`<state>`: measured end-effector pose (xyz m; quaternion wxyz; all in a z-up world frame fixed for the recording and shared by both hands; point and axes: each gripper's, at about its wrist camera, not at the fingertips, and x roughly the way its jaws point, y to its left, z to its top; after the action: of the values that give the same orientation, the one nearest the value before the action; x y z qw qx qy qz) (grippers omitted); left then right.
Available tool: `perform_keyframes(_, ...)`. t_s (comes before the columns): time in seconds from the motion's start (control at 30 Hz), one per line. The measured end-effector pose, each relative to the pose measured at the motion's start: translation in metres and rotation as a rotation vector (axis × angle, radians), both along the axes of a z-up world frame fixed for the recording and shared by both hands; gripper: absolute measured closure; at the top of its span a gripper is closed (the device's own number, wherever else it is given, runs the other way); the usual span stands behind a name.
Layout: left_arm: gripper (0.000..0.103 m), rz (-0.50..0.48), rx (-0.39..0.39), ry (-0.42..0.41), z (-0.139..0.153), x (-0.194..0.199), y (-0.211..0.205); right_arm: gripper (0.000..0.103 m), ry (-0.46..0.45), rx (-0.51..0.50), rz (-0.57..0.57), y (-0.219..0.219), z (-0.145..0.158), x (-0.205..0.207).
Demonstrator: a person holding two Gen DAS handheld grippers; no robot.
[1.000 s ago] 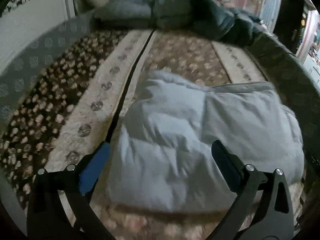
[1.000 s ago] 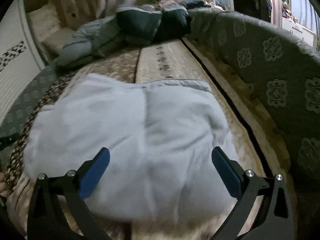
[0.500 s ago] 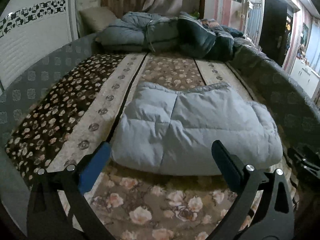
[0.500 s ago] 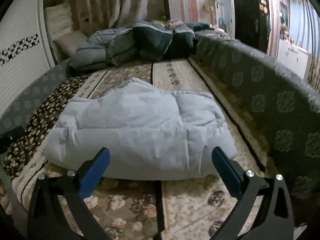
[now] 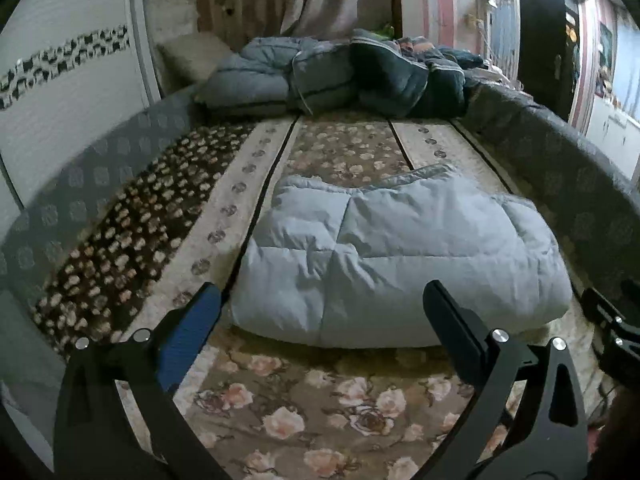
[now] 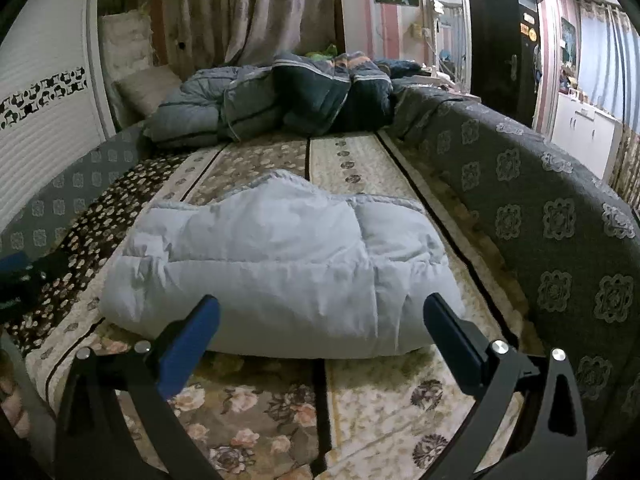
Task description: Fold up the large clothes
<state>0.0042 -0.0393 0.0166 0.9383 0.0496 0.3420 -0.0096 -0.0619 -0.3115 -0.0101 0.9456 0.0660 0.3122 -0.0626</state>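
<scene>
In the left wrist view, one folded pale-blue quilted padded garment [image 5: 400, 260] is seen at centre frame on the floral bed cover [image 5: 320, 408]; the left tongs [image 5: 320, 304] are spread wide, empty. In the right wrist view, the garment [image 6: 280, 264] lies centre frame; the right tongs [image 6: 320, 312] are spread wide, touching nothing.

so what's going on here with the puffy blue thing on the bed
A person holding a gripper in each hand is folding large clothes on a bed. The pale blue padded coat lies folded into a thick bundle on the patterned cover. Both the left gripper and the right gripper are open, held short of the bundle and gripping nothing. Darker bedding is heaped at the far end of the bed.
</scene>
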Motion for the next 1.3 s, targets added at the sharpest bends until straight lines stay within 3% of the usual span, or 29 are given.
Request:
perform_keyframes(0.23,0.003,0.0,0.036,-0.002,0.003,-0.003,0.002,0.002,0.004,-0.009,0.007,0.005,-0.002,0.0)
perform_keyframes(1.3,0.003,-0.002,-0.034,0.03,-0.002,0.002,0.014,0.002,0.013,-0.012,-0.004,0.009,-0.008,0.003)
